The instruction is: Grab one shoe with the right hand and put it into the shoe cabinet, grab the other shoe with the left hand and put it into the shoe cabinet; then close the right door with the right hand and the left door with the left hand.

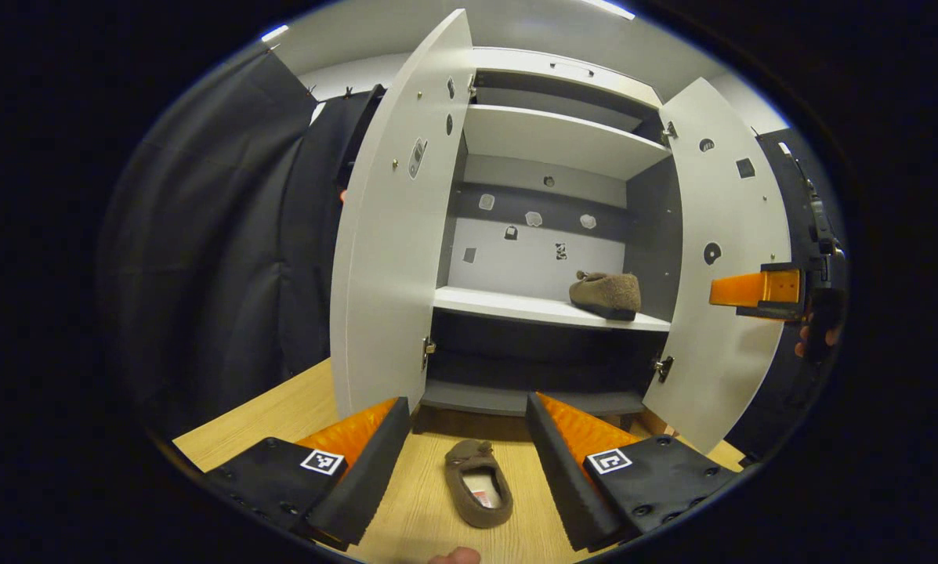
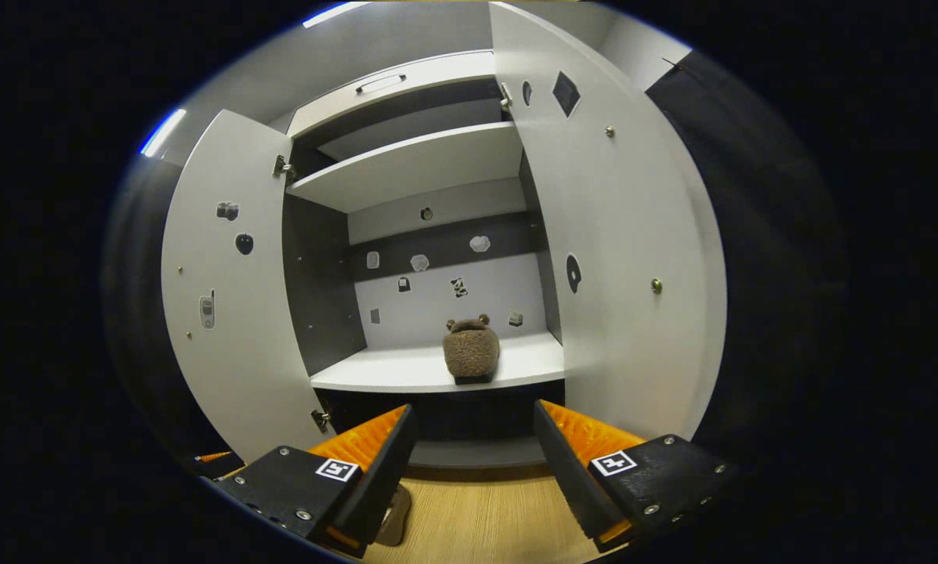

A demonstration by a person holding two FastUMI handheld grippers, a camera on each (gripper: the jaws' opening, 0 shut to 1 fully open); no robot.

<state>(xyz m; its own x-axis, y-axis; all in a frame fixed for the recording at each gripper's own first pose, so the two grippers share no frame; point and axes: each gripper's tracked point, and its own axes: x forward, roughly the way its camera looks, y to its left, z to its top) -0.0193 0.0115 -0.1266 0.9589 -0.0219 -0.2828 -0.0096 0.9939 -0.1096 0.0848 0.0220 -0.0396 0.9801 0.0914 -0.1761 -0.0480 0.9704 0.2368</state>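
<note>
The white shoe cabinet (image 1: 547, 141) stands with both doors swung wide. One brown fuzzy shoe (image 1: 606, 294) rests on the right part of the middle shelf (image 1: 508, 304). The other shoe (image 1: 478, 482) lies on the wooden floor in front of the cabinet, opening up, just below and between the fingers of my left gripper (image 1: 469, 403), which is open and apart from it. My right gripper (image 2: 475, 411) is open and empty, facing the shoe on the shelf (image 2: 471, 350). The floor shoe (image 2: 394, 513) peeks out behind its left finger. That right gripper (image 1: 758, 290) also shows beside the right door.
The left door (image 1: 390, 258) and right door (image 1: 723, 274) jut out toward me on either side. An upper shelf (image 1: 555, 137) and a dark bottom shelf (image 1: 516, 399) hold nothing. Black cloth (image 1: 226, 235) hangs at the left. A hand (image 1: 817, 337) holds the right gripper.
</note>
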